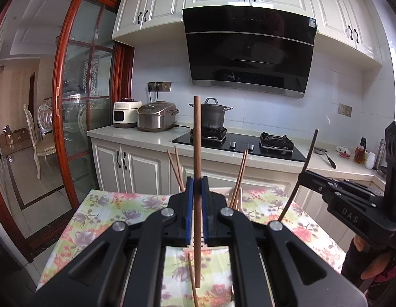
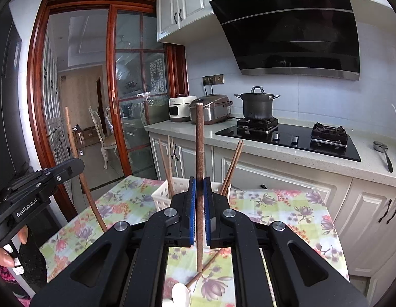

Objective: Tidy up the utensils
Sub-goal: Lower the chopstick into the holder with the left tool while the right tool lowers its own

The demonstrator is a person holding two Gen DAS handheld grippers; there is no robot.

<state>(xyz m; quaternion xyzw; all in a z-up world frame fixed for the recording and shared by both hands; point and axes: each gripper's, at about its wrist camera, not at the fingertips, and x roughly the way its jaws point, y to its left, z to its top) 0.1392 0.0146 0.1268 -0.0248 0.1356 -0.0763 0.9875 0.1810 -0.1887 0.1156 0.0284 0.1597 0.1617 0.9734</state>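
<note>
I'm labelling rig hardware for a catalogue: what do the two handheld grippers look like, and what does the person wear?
Both the left gripper and right gripper are matte black linkages with silver pivot bolts and blue finger pads. White lettering marks their sides: "GenRobot.AI" and "DAS". A dark, pink-patterned sleeve shows.

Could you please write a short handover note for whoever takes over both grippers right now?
Left gripper: shut on one brown chopstick, held upright above the table.
Right gripper: shut on another chopstick, also upright.
White basket stands at the far end of the floral tablecloth, with several chopsticks already standing in it.
Left to do: put both held chopsticks in the basket, then the loose chopstick and white spoon lying on the near part of the cloth.
</note>
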